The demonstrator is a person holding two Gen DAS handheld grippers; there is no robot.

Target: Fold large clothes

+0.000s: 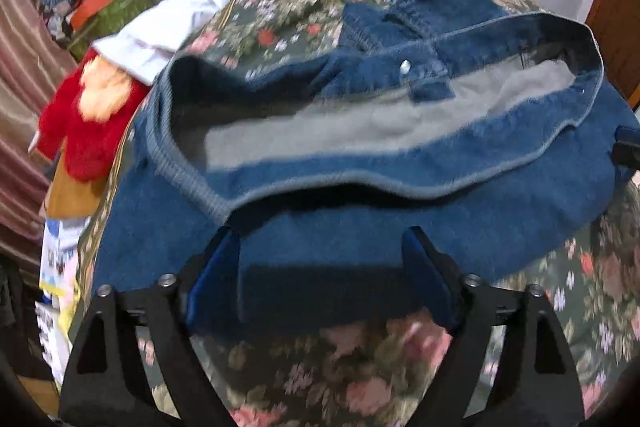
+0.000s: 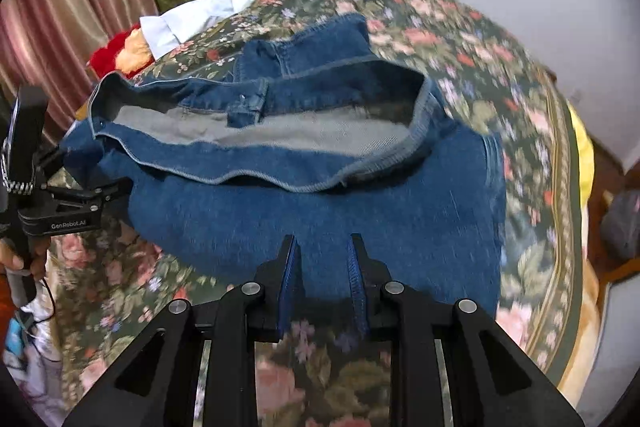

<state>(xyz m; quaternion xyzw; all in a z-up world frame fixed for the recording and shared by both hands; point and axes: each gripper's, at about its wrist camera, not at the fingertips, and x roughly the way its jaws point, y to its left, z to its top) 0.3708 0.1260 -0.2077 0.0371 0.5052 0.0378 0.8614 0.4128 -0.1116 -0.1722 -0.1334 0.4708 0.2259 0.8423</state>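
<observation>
Now both claws sit at the denim jacket's near edge on the bed.
Left claw spread wide, gripping nothing; right claw pinches the jacket's hem.

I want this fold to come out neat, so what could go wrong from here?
The right gripper is pinching the denim garment at its near edge while the left gripper stands open, so one-sided pulling could skew the fold. The waistband gapes open and may crease unevenly.
</observation>
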